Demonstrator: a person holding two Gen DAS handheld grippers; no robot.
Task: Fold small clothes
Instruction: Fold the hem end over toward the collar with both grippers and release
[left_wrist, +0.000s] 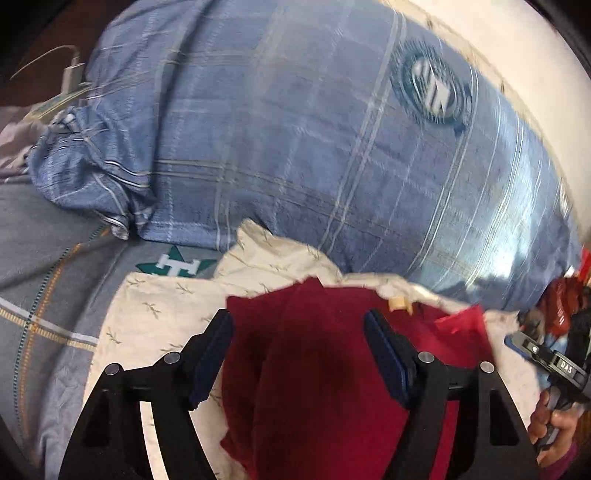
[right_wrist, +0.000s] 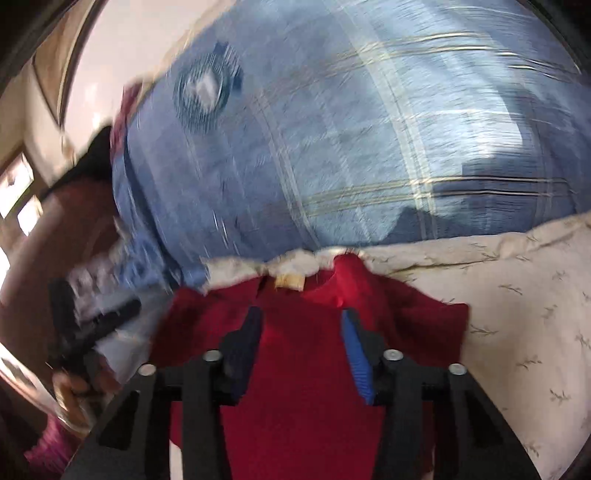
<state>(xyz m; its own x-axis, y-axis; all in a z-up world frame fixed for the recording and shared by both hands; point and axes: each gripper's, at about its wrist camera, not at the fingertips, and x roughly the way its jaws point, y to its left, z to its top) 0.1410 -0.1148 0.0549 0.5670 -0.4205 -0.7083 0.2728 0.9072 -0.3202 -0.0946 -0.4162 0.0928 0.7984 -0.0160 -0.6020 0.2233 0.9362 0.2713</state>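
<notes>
You are holding both grippers over a red garment (left_wrist: 325, 376) that is lying on a cream cloth with a small sprig print (left_wrist: 166, 310). The cloth is spread on a bed, just in front of a large blue plaid pillow (left_wrist: 295, 147).

Your left gripper (left_wrist: 298, 321) is hovering with its 2 fingers spread wide, and nothing is sitting between the pads (left_wrist: 388, 354). The red fabric is showing through the gap below them, though you cannot tell from this view whether the tips are touching it.

Your right gripper (right_wrist: 301, 321) is also standing released, its 2 fingers parted over the middle of the garment and gripping nothing. A small tan label (right_wrist: 290, 281) is showing at the far edge of the red garment, near the cream cloth's rim. In the left wrist view, the right gripper is appearing at the far right edge, with your hand (left_wrist: 554, 421) wrapped around its handle.

A grey plaid bedsheet with a green star emblem (left_wrist: 177, 264) is lying to the left of the cream cloth. Both views are blurring, the right wrist view more heavily.
</notes>
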